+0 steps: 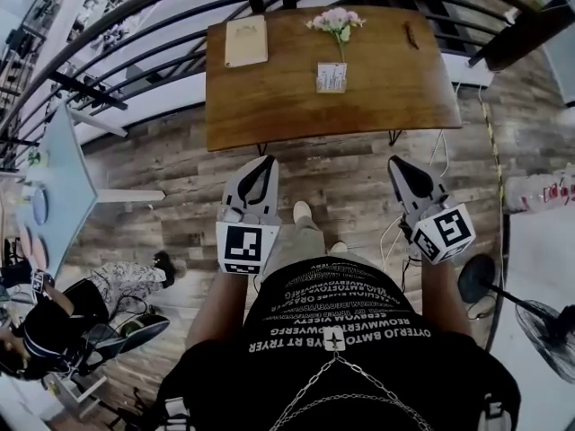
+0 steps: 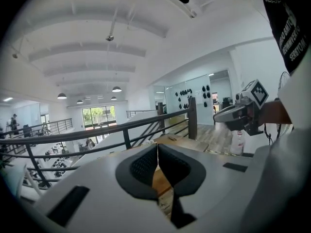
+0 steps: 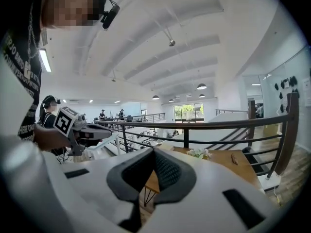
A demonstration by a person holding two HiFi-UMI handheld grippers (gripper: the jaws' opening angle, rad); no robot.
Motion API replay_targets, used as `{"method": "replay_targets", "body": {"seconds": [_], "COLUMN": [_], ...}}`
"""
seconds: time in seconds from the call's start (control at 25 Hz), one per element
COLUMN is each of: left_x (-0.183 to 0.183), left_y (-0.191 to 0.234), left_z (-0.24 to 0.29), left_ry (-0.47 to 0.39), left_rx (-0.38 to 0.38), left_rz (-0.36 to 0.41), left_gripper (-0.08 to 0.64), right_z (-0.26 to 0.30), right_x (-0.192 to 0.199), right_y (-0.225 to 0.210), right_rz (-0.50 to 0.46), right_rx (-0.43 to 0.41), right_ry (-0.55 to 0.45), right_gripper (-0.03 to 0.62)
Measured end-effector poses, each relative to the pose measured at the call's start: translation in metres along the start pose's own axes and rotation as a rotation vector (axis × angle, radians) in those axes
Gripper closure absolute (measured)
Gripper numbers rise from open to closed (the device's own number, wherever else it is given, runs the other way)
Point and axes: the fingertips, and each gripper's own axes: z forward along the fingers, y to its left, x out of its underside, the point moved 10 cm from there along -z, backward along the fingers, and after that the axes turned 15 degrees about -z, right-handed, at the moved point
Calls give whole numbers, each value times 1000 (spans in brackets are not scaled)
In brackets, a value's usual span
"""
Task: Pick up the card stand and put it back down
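The card stand point(image 1: 331, 77), a small white card upright in a holder, sits near the middle of the wooden table point(image 1: 269, 106), just in front of a pink flower sprig point(image 1: 336, 21). My left gripper point(image 1: 267, 162) and right gripper point(image 1: 396, 162) hang side by side over the wood floor, short of the table's near edge and well apart from the stand. Both are shut with nothing between the jaws, as the left gripper view point(image 2: 157, 152) and the right gripper view point(image 3: 154, 154) each show. The flowers point(image 3: 199, 153) show in the right gripper view; the stand itself I cannot make out there.
A tan booklet point(image 1: 245, 41) lies at the table's far left and a thin dark stick point(image 1: 411, 34) at its far right. A black railing point(image 1: 135, 52) curves behind the table. A white desk point(image 1: 63, 187) stands at left, a seated person point(image 1: 54, 321) lower left, a fan point(image 1: 539, 317) lower right.
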Motion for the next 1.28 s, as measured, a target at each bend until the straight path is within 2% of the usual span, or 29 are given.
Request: {"method": "replay_targets", "body": {"seconds": [0.24, 0.52, 0.68, 0.8, 1.04, 1.28], "left_x": [-16, -35, -40, -40, -39, -49], "left_y": [30, 56, 73, 79, 83, 85], "left_z": [30, 52, 57, 63, 80, 111], "left_ry": [-19, -27, -34, -30, -2, 19], "left_rx": [25, 87, 88, 91, 106, 91], "left_rz": [-12, -3, 0, -6, -6, 2], "left_gripper": [531, 531, 531, 531, 531, 531], "right_z": [30, 63, 76, 77, 82, 101], "right_x": [-15, -37, -47, -45, -29, -23], "right_y": [-13, -23, -21, -20, -34, -62], "right_rz": [-15, -28, -43, -43, 20, 42], "right_rx": [21, 55, 59, 68, 92, 71], "right_ry": [12, 18, 10, 22, 41, 32], "right_gripper": [577, 577, 578, 577, 577, 577]}}
